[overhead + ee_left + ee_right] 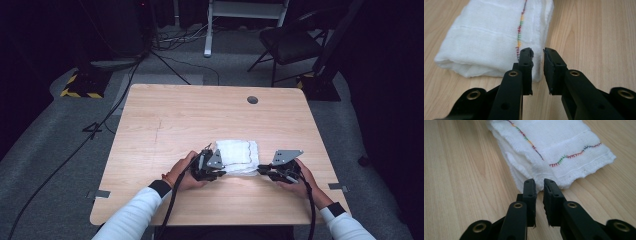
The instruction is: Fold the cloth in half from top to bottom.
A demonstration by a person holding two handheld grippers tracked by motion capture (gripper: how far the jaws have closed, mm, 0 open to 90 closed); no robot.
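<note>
A folded white cloth (237, 155) with a multicoloured stitched line lies on the wooden table (200, 115), a little right of its middle and toward the front. My left gripper (220, 172) sits at the cloth's near left corner, my right gripper (261, 170) at its near right corner, each held in a hand. In the left gripper view the jaws of the left gripper (538, 53) stand slightly apart over the edge of the cloth (481, 37), pressing nothing. In the right gripper view the right gripper (539, 182) shows a narrow gap, its tips just short of the cloth's (564, 142) layered corner.
A round cable hole (252, 100) sits near the table's far edge. Grey tape tabs (102, 193) mark the front side edges. Beyond the table stand a black chair (290, 42), stand bases and cables on grey carpet.
</note>
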